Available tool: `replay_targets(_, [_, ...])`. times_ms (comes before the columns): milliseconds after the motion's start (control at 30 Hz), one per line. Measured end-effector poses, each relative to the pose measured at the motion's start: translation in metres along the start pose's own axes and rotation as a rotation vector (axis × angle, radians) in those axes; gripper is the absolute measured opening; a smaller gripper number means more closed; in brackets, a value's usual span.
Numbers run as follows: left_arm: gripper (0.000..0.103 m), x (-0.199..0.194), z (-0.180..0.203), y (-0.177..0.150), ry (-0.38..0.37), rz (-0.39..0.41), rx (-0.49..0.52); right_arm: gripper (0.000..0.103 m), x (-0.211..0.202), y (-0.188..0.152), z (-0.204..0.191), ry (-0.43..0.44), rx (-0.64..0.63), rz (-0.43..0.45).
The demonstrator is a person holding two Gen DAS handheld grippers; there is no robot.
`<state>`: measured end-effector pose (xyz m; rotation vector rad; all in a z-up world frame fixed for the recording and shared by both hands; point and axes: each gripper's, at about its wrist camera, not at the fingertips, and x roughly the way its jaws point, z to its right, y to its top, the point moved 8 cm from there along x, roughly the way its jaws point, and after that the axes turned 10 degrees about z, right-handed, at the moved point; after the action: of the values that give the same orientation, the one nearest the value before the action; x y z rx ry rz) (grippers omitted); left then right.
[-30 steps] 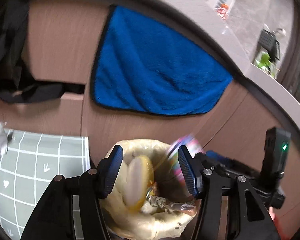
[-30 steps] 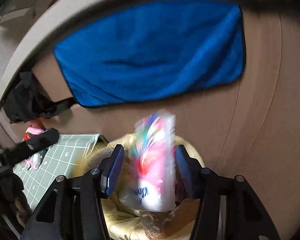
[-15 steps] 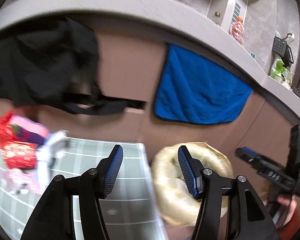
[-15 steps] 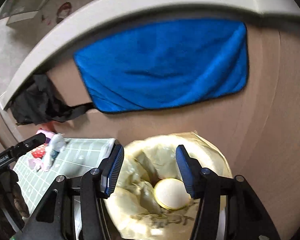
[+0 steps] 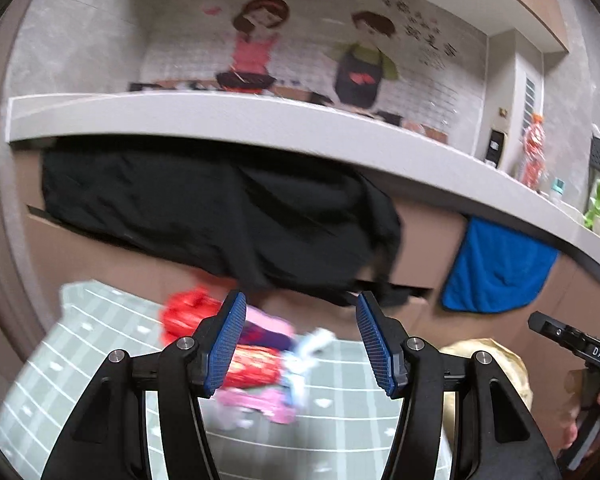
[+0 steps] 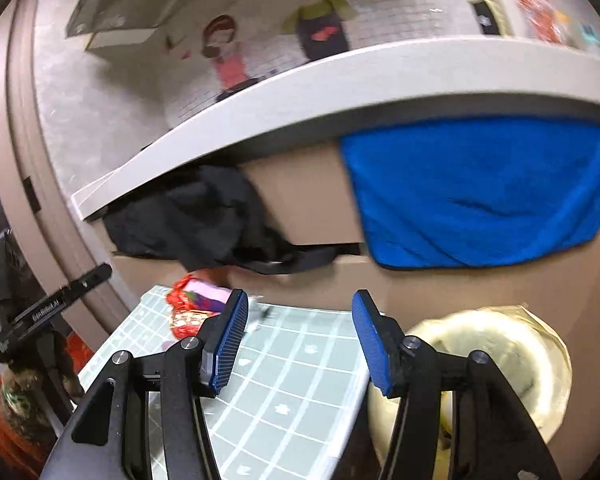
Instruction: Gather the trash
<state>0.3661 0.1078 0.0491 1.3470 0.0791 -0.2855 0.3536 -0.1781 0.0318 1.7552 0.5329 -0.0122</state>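
Observation:
A heap of trash wrappers (image 5: 260, 364), red, pink and white, lies on the green grid mat (image 5: 80, 344). My left gripper (image 5: 300, 344) is open and empty, above and short of the heap. The bin with a yellow liner (image 6: 500, 360) stands right of the mat; it also shows in the left wrist view (image 5: 488, 364). My right gripper (image 6: 298, 342) is open and empty, over the mat's right edge next to the bin. The wrappers (image 6: 192, 312) show at the mat's far left corner in the right wrist view.
A black cloth (image 5: 220, 216) and a blue towel (image 6: 476, 192) hang on the brown cabinet front under a grey counter (image 5: 260, 120). The other gripper's handle (image 5: 572, 352) is at the right of the left wrist view.
The right gripper let go of a colourful wrapper into the bin. Both grippers then swung left and up, from the bin toward the mat and the wrapper heap.

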Motion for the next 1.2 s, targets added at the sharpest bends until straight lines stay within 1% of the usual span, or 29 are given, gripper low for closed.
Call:
replay_targets(67, [0.057,-0.006,-0.024,0.006,0.010,0.009,-0.013,0.052,0.009,-0.003,-0.022,0.021,-0.019,-0.015])
replay_targets(133, [0.058,-0.007,-0.046,0.005,0.005,0.003,-0.038,0.052,0.021,-0.012,-0.042,0.037,-0.036,-0.043])
replay_targets(267, [0.058,0.003,-0.077,-0.016,-0.027,-0.060,-0.121,0.052,0.046,-0.038,-0.070,0.050,-0.074,-0.115])
replay_targets(400, [0.058,0.001,-0.108,-0.045,-0.002,-0.090,-0.160,0.052,0.072,-0.065,-0.090,0.068,-0.106,-0.190])
replay_targets(433, [0.058,0.000,-0.113,-0.049,-0.001,-0.094,-0.165,0.052,0.085,-0.073,-0.097,0.097,-0.096,-0.229])
replay_targets(533, [0.058,-0.004,-0.133,-0.060,0.012,-0.114,-0.179,0.052,0.113,-0.086,-0.112,0.139,-0.083,-0.291])
replay_targets(600, [0.058,-0.003,-0.142,-0.063,0.008,-0.126,-0.191,0.052,0.141,-0.093,-0.127,0.145,-0.132,-0.323])
replay_targets(700, [0.058,0.001,-0.154,-0.071,0.005,-0.148,-0.203,0.052,0.179,-0.099,-0.144,0.143,-0.233,-0.332])
replay_targets(767, [0.058,0.004,-0.161,-0.077,0.003,-0.171,-0.196,0.052,0.213,-0.105,-0.157,0.141,-0.316,-0.342])
replay_targets(867, [0.058,0.005,-0.171,-0.084,0.003,-0.200,-0.166,0.050,0.248,-0.113,-0.170,0.125,-0.416,-0.351])
replay_targets(933, [0.058,0.007,-0.178,-0.089,0.008,-0.216,-0.134,0.050,0.266,-0.113,-0.174,0.088,-0.493,-0.327])
replay_targets(1033, [0.058,0.016,-0.188,-0.095,0.004,-0.246,-0.122,0.051,0.285,-0.111,-0.177,0.098,-0.538,-0.316])
replay_targets(1100, [0.058,0.026,-0.194,-0.098,-0.006,-0.266,-0.142,0.051,0.298,-0.115,-0.173,0.114,-0.538,-0.354])
replay_targets(1133, [0.058,0.032,-0.196,-0.099,-0.015,-0.274,-0.157,0.052,0.303,-0.121,-0.170,0.134,-0.528,-0.397])
replay_targets(1167, [0.058,0.038,-0.197,-0.099,-0.019,-0.280,-0.167,0.061,0.306,-0.125,-0.168,0.141,-0.529,-0.423])
replay_targets(1200, [0.058,0.044,-0.198,-0.099,-0.018,-0.287,-0.177,0.062,0.307,-0.127,-0.165,0.135,-0.545,-0.429])
